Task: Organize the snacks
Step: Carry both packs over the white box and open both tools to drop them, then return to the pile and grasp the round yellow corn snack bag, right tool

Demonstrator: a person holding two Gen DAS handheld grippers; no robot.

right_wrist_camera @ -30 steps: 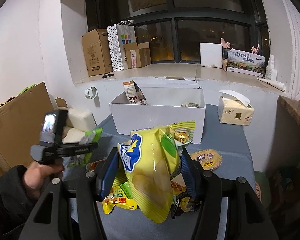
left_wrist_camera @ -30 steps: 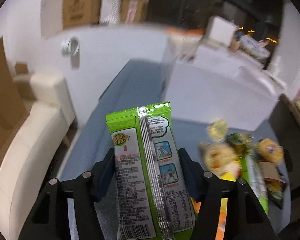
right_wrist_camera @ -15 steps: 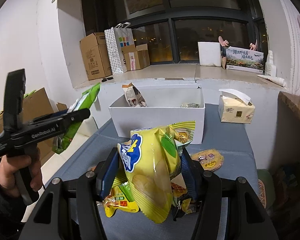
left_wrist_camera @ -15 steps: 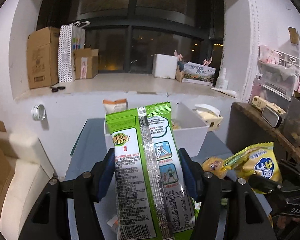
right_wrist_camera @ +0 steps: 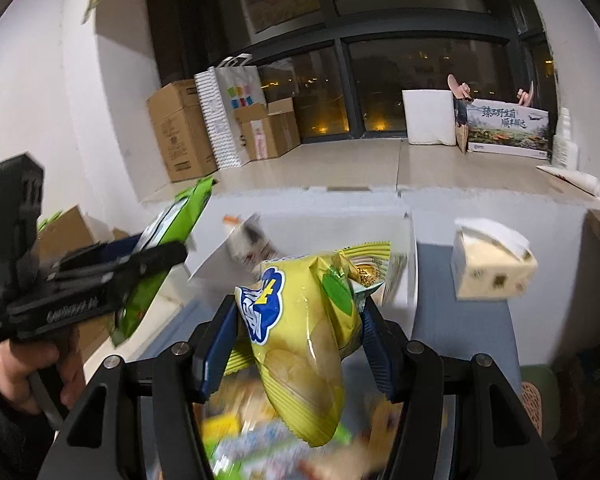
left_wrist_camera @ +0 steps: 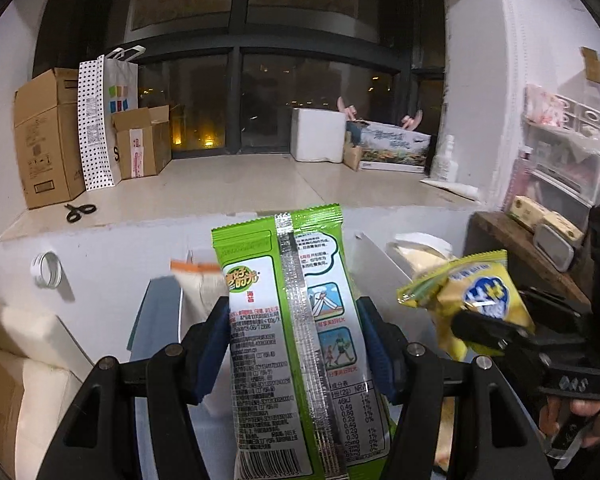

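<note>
My left gripper (left_wrist_camera: 292, 344) is shut on a green and white snack packet (left_wrist_camera: 296, 344), held upright with its back seam facing the camera. The same packet (right_wrist_camera: 160, 256) shows at the left of the right wrist view, in that gripper (right_wrist_camera: 112, 272) held by a hand. My right gripper (right_wrist_camera: 298, 344) is shut on a yellow chip bag (right_wrist_camera: 300, 332); the bag (left_wrist_camera: 464, 300) also appears at the right of the left wrist view. Both packets hang in front of the white box (right_wrist_camera: 328, 236), which holds an orange-topped bag (right_wrist_camera: 244, 240).
A tissue pack (right_wrist_camera: 492, 268) sits on the blue table (right_wrist_camera: 464, 344) right of the box. Several loose snacks (right_wrist_camera: 260, 440) lie blurred below my right gripper. Cardboard boxes (left_wrist_camera: 48, 136), a dotted paper bag (left_wrist_camera: 100, 120) and scissors (left_wrist_camera: 80, 212) are on the windowsill.
Both grippers moved up and toward the white box with their packets. The left gripper swung from facing the sofa side to facing the window; the right gripper now shows in its view.
</note>
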